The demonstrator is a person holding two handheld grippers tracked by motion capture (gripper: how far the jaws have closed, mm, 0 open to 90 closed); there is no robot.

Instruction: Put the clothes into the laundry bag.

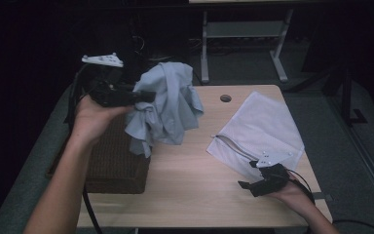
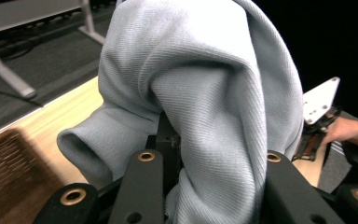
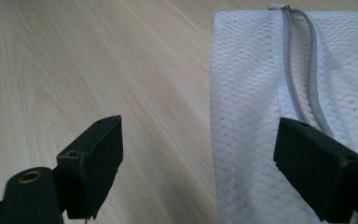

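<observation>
Two grippers share the work: my left gripper (image 1: 143, 96) carries a grey shirt (image 1: 168, 105) clear of the table (image 1: 185, 180), and my right gripper (image 1: 253, 178) waits at the mesh bag (image 1: 263, 124). I judge the step to be the transfer of the shirt from the basket (image 1: 114, 165), at 8 o'clock on the table, toward the bag at 3 o'clock. In the left gripper view my jaws are clamped on a bunched fold of shirt (image 2: 205, 93), the rest draping over and past them. In the right gripper view my jaws stand wide apart and hold nothing; one pad (image 3: 319, 165) hangs over the bag's (image 3: 251, 116) zipper (image 3: 303, 65), the other over bare wood. The zipper looks parted, its two tracks running side by side. Next, I judge, my right jaws must catch one lip of the opening and lift it, so the left can feed the shirt in. The loose sleeve may snag on the rim.
</observation>
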